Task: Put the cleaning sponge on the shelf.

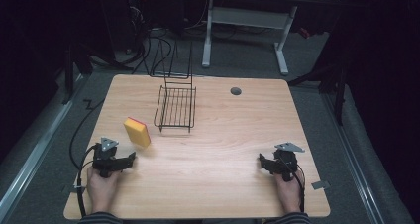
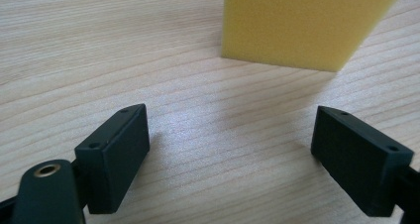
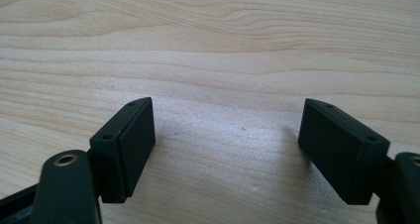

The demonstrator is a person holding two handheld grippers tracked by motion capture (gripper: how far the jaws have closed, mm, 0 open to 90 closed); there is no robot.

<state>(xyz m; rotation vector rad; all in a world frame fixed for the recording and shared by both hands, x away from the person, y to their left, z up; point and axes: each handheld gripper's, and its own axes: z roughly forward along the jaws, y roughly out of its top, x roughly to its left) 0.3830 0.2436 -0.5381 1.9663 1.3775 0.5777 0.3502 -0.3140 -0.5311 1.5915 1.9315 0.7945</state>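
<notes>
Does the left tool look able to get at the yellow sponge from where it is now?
Probably yes. The left tool sits just short of the yellow sponge, jaws open, and the left gripper view shows bare table between them. The wire rack stands farther back, off that path.

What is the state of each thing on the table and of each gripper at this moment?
sponge: lying free on the table, ahead of the left gripper, not held.
wire rack: standing on the table, nothing in it.
left gripper: open, jaws wide apart, holding nothing, low over the table.
right gripper: open, holding nothing, bare wood ahead of it.
</notes>
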